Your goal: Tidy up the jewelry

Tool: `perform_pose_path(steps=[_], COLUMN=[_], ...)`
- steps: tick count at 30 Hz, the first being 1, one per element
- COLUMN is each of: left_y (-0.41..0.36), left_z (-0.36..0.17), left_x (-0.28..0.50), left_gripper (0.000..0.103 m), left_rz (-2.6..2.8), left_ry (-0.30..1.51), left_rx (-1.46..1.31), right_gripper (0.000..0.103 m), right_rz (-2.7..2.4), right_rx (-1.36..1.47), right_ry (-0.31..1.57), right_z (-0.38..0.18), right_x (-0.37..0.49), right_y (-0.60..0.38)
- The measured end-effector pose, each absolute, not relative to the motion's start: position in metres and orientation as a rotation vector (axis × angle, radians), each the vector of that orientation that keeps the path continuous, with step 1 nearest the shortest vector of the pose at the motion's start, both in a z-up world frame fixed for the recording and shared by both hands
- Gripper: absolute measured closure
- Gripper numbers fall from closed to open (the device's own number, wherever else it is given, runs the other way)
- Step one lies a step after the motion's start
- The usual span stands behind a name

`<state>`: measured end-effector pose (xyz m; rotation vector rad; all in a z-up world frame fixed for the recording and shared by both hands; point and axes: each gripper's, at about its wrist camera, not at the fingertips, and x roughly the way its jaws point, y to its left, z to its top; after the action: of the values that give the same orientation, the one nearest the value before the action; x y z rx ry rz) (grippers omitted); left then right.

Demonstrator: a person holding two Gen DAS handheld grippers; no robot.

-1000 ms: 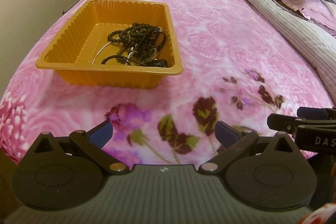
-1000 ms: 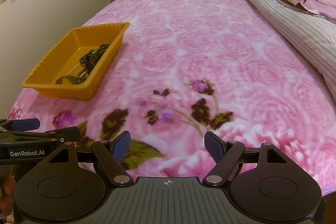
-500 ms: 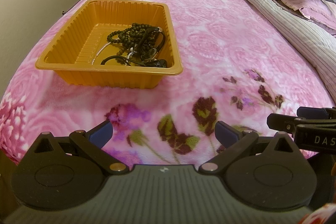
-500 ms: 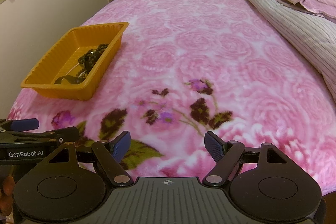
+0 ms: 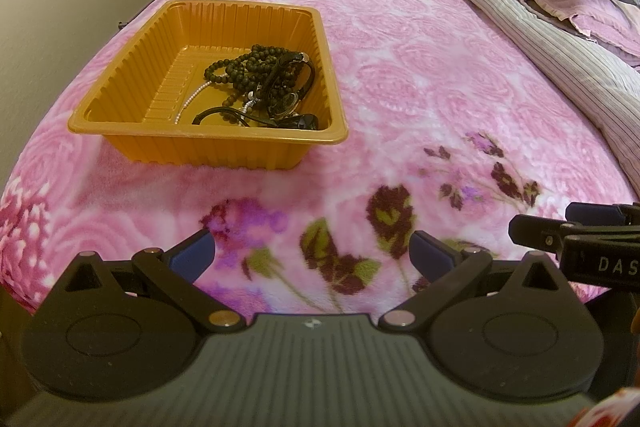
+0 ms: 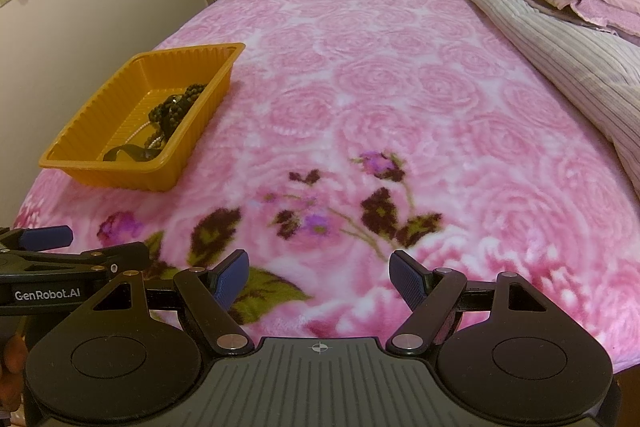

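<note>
Orange tray point(image 5: 120, 125) of tangled jewelry point(image 5: 264, 83), well beyond both wide-spread jaws.

Jewelry point(image 5: 264, 87) (tangled) in orange tray point(image 5: 120, 83)

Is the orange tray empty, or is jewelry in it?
Not empty: the orange tray holds tangled dark beads and a pearl strand at one end.

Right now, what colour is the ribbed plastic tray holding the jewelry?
Orange; the ribbed plastic tray shows best in the left wrist view.
</note>
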<state>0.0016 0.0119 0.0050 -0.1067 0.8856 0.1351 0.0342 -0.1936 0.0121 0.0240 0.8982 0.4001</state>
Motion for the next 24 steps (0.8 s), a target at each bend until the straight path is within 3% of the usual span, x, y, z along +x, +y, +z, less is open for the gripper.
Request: perform_pose_path(steps=[24], left_y=[0.0106], left_z=[0.0058], left_x=[0.0023], left_gripper=[0.0], left_rz=[0.135], left_ry=[0.883], left_rx=[-0.101], right_gripper=[0.026], right_rz=[0.401], right_rx=[0.023], right_ry=[0.897], right_z=[0.0132], right_x=[0.0355], right_y=[-0.1936])
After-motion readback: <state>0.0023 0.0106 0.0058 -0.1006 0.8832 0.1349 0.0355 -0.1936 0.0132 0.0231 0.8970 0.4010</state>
